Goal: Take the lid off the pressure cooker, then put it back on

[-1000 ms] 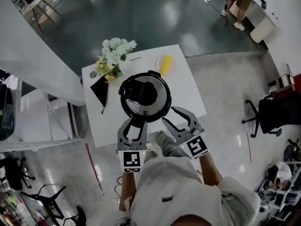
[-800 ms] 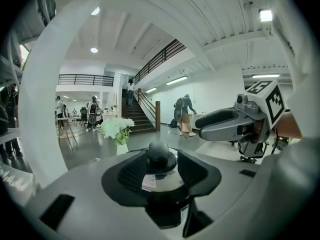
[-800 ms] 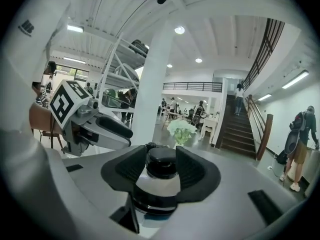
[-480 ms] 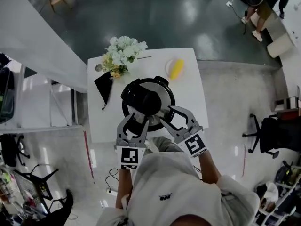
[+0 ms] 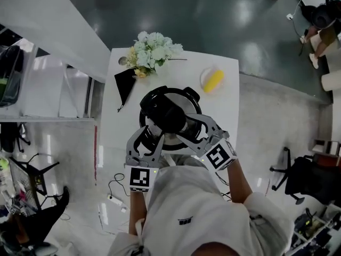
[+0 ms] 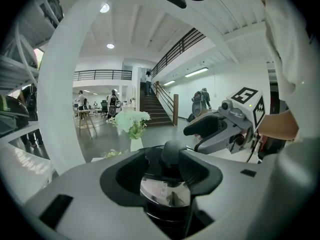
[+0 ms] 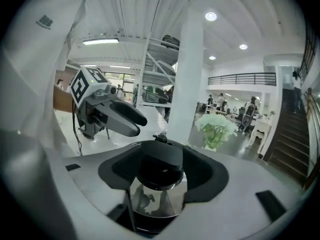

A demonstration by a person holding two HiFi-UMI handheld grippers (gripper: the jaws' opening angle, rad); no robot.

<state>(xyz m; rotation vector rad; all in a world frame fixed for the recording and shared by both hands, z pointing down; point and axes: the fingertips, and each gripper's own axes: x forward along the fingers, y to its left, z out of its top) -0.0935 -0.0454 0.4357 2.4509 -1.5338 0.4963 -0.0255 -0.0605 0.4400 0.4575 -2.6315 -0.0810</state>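
Dark glossy floor (image 5: 213, 15) lies open beyond the far edge of my white table (image 5: 225, 113), and paler tiles run along its right side, so both of those edges are free. The left edge has white furniture near it. On the table the cooker (image 5: 190, 95) is the biggest thing. It sits mid-width and close to the near edge where I stand, with bare tabletop on either side. Its lid (image 5: 184, 105) is on, so I cannot see inside. Flowers (image 5: 152, 49) stand in a vase (image 6: 135, 144) at the far left corner, and a black pouch (image 5: 125, 84) lies just beside them. A small plate (image 5: 205, 78) at the far right holds one yellow piece (image 5: 214, 80). My left gripper (image 5: 153, 135) comes at the lid from the near left. Its jaws are slightly apart and the lid's knob (image 6: 172, 151) shows in the gap, but I see no pad pressing on it. My right gripper (image 5: 185, 128) comes in from the near right. Its jaws have just been opening, and the lid's black top sits in the gap with nothing gripped.
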